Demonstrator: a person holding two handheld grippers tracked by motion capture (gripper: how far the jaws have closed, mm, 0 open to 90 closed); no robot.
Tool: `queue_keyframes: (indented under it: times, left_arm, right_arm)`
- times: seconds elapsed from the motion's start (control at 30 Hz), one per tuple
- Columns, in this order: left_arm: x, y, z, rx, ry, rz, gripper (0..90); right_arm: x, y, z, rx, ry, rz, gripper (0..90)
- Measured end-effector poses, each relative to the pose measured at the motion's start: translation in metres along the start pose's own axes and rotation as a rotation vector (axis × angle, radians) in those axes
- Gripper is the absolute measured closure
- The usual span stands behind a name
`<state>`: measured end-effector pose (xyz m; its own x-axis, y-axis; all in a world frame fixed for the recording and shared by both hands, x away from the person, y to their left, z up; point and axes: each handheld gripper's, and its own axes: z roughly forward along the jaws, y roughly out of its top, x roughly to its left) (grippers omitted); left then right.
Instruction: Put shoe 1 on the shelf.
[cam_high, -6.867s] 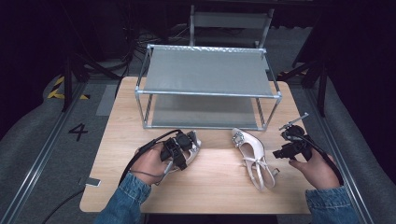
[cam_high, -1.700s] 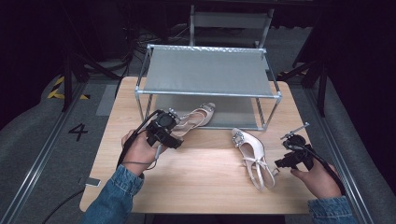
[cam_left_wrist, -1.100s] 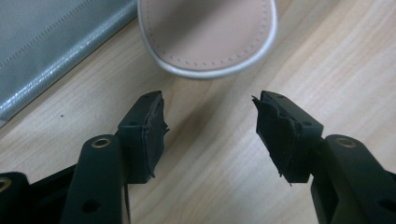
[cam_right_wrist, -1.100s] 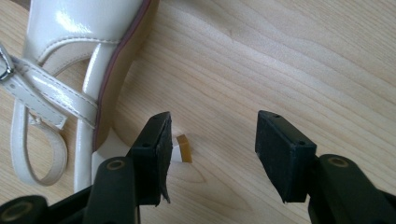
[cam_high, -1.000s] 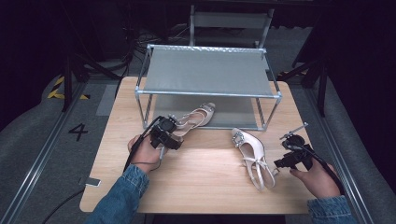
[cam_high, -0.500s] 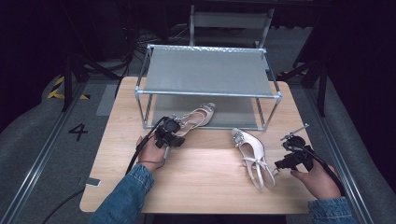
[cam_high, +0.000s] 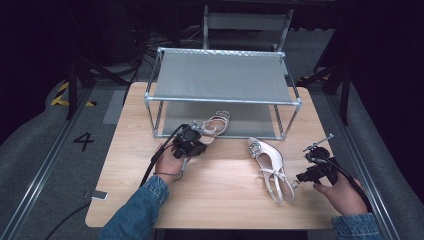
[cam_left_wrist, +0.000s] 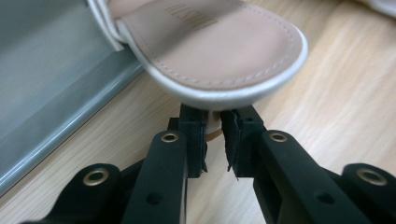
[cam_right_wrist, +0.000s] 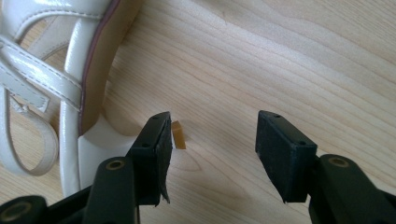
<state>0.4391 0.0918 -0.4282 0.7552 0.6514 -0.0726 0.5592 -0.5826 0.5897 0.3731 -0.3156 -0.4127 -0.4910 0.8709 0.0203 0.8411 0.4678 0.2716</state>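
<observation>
Our left gripper (cam_left_wrist: 214, 135) is closing its jaws, and in its own view the pads are standing just a sliver apart under the rim of the first sandal (cam_left_wrist: 210, 51), with something thin and tan between them that we are taking for the heel; whether the pads are truly pressing on it we cannot tell. Our right gripper (cam_right_wrist: 212, 149) is resting with its jaws spread wide over bare wood, grasping nothing, its left jaw just beside the block heel of the second sandal (cam_right_wrist: 70, 93).

Moving outward in the high view, we are holding the left gripper (cam_high: 196, 141) at the near end of the first sandal (cam_high: 216, 125), which is lying half under the near edge of the shoe rack (cam_high: 222, 100), toe pointing far and right. The second sandal (cam_high: 270, 167) is lying on the table (cam_high: 210, 200) to the right, near the right gripper (cam_high: 302, 175).

We are judging both sandals light, with stiff soles and soft, floppy straps; the glossy upper looks slippery, so the heel or the sole's edge is the surer hold. Gold lettering is showing on the insole in the left gripper view, too blurred to read. A "4" (cam_high: 83, 141) is marked on the floor at the left.
</observation>
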Motion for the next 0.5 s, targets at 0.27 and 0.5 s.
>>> queue_keyframes:
  times: [0.27, 0.5]
  left_arm:
    - [-0.014, 0.024, 0.014, 0.006, 0.011, 0.046, 79.0]
    - [-0.021, 0.043, 0.029, -0.021, -0.015, 0.034, 79.2]
  right_arm:
    - [-0.001, -0.001, -0.001, -0.006, -0.001, 0.004, 46.2]
    - [-0.003, -0.001, 0.0, -0.004, 0.003, 0.005, 46.2]
